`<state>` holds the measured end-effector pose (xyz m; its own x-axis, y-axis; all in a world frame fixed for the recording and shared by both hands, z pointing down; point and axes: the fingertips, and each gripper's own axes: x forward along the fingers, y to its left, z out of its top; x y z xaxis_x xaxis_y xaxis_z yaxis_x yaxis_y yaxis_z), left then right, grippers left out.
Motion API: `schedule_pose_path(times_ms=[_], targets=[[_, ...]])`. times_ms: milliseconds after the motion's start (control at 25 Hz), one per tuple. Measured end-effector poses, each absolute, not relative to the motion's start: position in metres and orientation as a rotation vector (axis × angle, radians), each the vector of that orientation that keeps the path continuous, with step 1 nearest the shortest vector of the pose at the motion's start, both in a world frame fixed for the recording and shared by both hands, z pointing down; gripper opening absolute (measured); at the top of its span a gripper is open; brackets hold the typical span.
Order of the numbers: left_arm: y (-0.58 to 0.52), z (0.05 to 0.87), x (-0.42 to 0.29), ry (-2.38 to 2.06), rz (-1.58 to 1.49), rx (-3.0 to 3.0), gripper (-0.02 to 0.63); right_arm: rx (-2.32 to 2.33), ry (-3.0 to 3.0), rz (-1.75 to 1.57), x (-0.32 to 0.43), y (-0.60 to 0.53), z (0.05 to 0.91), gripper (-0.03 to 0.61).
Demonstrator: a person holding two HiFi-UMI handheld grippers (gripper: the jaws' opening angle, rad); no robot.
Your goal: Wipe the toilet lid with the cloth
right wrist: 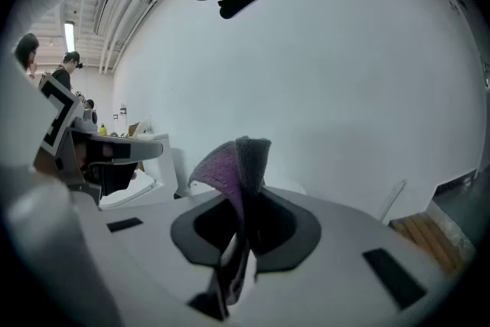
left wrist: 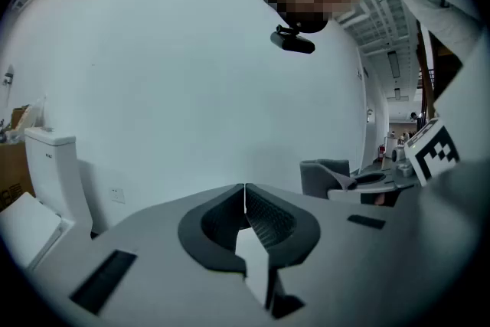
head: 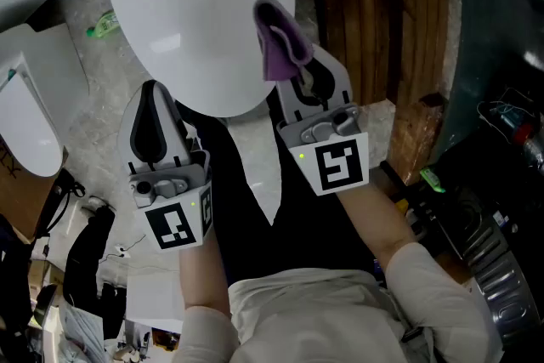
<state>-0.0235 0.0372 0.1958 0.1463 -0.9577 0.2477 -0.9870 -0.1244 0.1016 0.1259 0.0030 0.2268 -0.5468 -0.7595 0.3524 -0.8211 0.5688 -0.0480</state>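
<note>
Overhead, cloth [head: 280,38] over toilet lid [head: 187,21] — close-up, right hand-held gripper [right wrist: 243,199] clamping it.

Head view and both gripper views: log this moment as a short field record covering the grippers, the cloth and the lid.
right gripper: shut on the cloth
cloth: purple, bunched, sticking up past the jaw tips
left gripper: shut, nothing between its jaws
toilet lid: white and glossy
cloth position: over the lid's right edge; contact cannot be confirmed
left gripper position: at the lid's lower edge
</note>
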Motion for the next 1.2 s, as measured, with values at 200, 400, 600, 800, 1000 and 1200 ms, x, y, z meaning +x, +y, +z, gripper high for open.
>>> schedule_pose_path(times_ms=[200,400,600,800,1000,1200], targets=[[0.037,0.193,-0.028,-1.908,0.164,2.194,0.017,1.308,-2.517,0.297,0.121,0.001,0.226,0.055],[0.035,0.195,-0.028,-1.902,0.167,2.196,0.016,1.302,-2.519,0.296,0.118,0.000,0.229,0.055],[0.034,0.198,-0.028,-1.901,0.159,2.196,0.015,1.313,-2.511,0.306,0.119,-0.002,0.234,0.055],[0.033,0.201,-0.027,-1.893,0.164,2.191,0.017,1.248,-2.454,0.300,0.125,-0.008,0.254,0.055],[0.031,0.204,-0.025,-1.895,0.171,2.186,0.015,1.263,-2.320,0.389,0.152,-0.044,0.295,0.055],[0.032,0.208,-0.028,-1.891,0.184,2.165,0.015,1.272,-2.177,0.439,0.179,-0.089,0.343,0.055]])
